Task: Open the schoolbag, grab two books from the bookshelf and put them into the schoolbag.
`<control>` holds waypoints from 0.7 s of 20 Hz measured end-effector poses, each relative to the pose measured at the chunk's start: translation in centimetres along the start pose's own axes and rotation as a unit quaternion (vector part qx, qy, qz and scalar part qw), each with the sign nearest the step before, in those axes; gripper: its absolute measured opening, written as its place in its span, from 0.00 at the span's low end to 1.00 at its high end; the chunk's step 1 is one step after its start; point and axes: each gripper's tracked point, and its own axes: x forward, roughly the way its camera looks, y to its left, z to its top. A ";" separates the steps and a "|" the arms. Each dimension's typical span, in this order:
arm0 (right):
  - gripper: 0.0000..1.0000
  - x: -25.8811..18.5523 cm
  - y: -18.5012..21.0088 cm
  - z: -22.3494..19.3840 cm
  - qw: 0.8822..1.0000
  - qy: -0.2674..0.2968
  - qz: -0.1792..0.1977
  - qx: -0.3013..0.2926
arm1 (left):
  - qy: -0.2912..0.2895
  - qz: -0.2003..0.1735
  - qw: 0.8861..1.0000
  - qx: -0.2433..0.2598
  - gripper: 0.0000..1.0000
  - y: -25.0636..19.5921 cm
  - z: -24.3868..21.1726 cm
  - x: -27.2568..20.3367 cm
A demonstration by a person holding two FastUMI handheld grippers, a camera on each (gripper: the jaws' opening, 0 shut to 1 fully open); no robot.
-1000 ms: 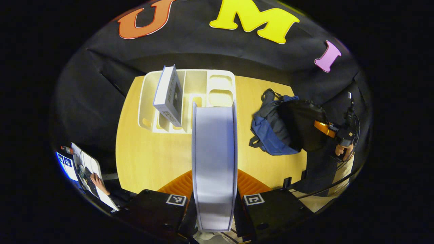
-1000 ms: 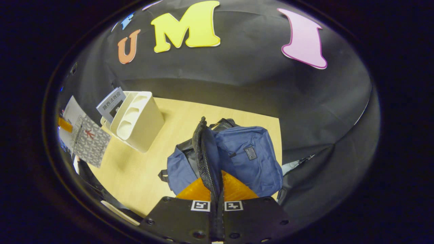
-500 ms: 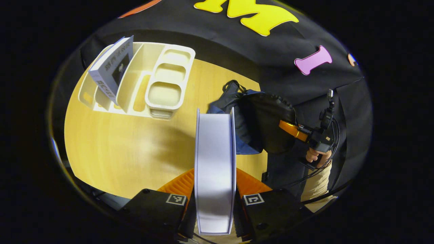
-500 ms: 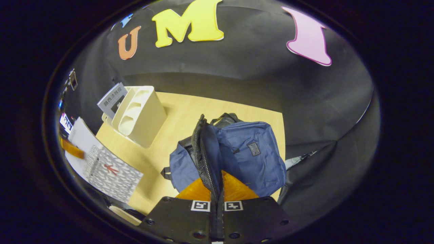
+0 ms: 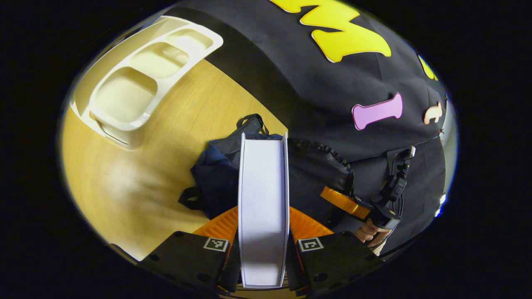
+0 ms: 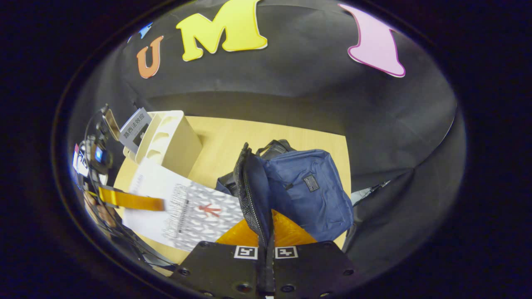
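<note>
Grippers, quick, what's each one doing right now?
Left tool: closed on a book, above the schoolbag.
Right tool: closed on the schoolbag's flap.

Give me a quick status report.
Left gripper shut on book, over the schoolbag. Right gripper shut on bag flap. One book left in bookshelf.

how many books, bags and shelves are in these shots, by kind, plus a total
books: 2, one held, one in the bookshelf
schoolbag: 1
bookshelf: 1
total: 4
</note>
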 end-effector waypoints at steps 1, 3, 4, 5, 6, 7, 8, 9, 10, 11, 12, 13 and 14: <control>0.01 0.0 0.3 0.3 1.000 -0.004 -0.001 -0.003 | -0.008 -0.020 1.000 -0.019 0.42 0.1 -0.2 1.8; 0.01 0.0 1.0 0.6 1.000 -0.009 0.005 -0.004 | -0.029 -0.042 0.997 -0.055 0.47 1.0 -0.4 5.9; 0.00 0.0 1.2 0.6 1.000 -0.008 0.007 -0.007 | -0.039 -0.049 0.996 -0.067 0.47 1.6 -0.4 7.7; 0.00 0.0 1.4 0.5 1.000 -0.005 0.010 -0.009 | -0.052 -0.062 0.994 -0.079 0.47 1.9 -0.2 9.2; 0.00 0.0 1.7 0.4 1.000 -0.004 0.018 -0.006 | -0.060 -0.075 0.992 -0.083 0.47 1.8 -0.1 10.6; 0.01 0.1 2.0 0.3 1.000 0.000 0.024 -0.004 | -0.071 -0.087 0.990 -0.082 0.47 1.9 -0.1 12.0; 0.01 0.2 2.2 0.1 1.000 0.004 0.028 -0.005 | -0.081 -0.098 0.989 -0.081 0.47 2.0 -0.1 13.6; 0.01 0.3 2.5 0.1 0.999 0.007 0.033 -0.007 | -0.086 -0.108 0.987 -0.085 0.47 2.1 -0.3 15.2; 0.01 0.4 2.7 0.1 0.999 0.008 0.036 -0.011 | -0.088 -0.116 0.985 -0.098 0.47 2.2 -0.7 16.7; 0.01 0.4 2.7 0.1 0.999 0.008 0.040 -0.013 | -0.093 -0.128 0.981 -0.111 0.47 1.9 -0.7 17.9; 0.00 0.4 3.0 0.1 0.999 0.008 0.047 -0.016 | -0.101 -0.135 0.979 -0.119 0.47 1.5 -0.8 19.1; 0.00 0.4 3.1 0.2 0.999 0.006 0.049 -0.018 | -0.111 -0.137 0.978 -0.108 0.47 1.2 -1.0 20.2; 0.00 0.5 3.3 0.0 0.998 0.007 0.051 -0.020 | -0.118 -0.137 0.978 -0.101 0.40 0.9 -1.4 21.2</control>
